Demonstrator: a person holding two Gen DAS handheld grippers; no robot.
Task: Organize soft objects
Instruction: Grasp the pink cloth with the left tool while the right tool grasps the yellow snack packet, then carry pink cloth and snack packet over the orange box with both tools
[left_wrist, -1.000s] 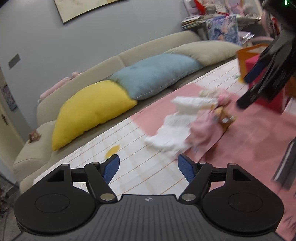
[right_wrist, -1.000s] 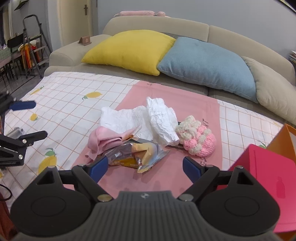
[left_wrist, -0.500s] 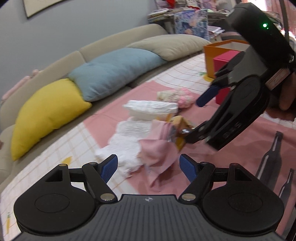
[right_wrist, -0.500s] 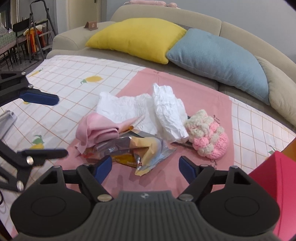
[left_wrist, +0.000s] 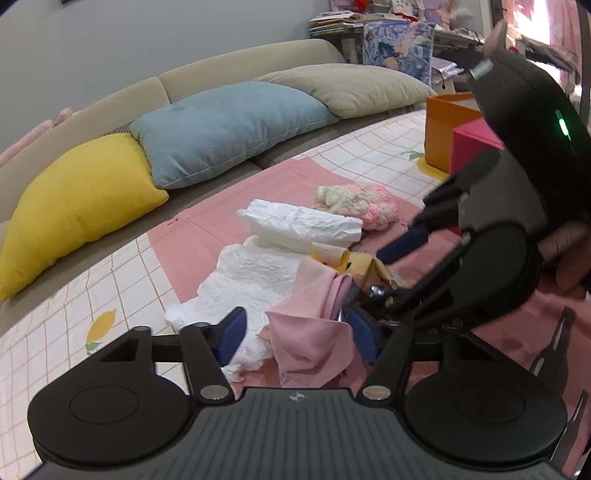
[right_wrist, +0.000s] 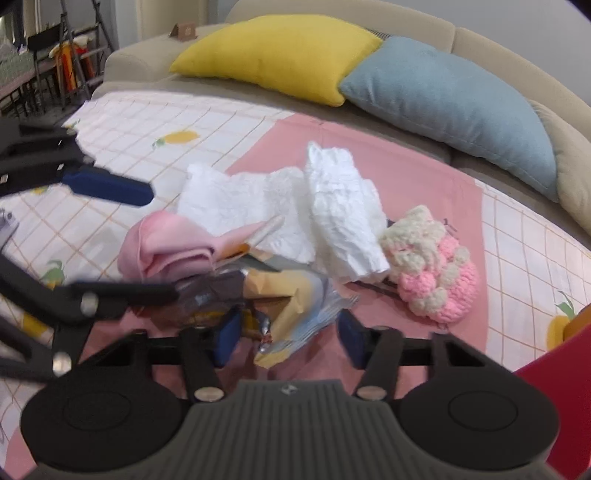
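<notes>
A pile lies on the pink mat (left_wrist: 207, 236): a pink cloth (left_wrist: 314, 314), crumpled white cloths (left_wrist: 299, 225), a yellow and silver snack wrapper (right_wrist: 291, 295) and a pink and cream crocheted piece (right_wrist: 432, 269). My left gripper (left_wrist: 295, 332) is open, its blue fingers on either side of the pink cloth. My right gripper (right_wrist: 288, 336) is open, its fingers straddling the near end of the wrapper. The right gripper also shows at the right of the left wrist view (left_wrist: 399, 273).
A beige sofa (left_wrist: 236, 70) with yellow (left_wrist: 74, 199), blue (left_wrist: 229, 125) and beige (left_wrist: 347, 88) cushions runs behind the checked tablecloth. An orange box (left_wrist: 443, 129) and a pink box (left_wrist: 472, 144) stand at the far right.
Both grippers have moved in onto the pile. The left now frames the pink cloth; the right has come down around the wrapper with its fingers narrowed a little.
</notes>
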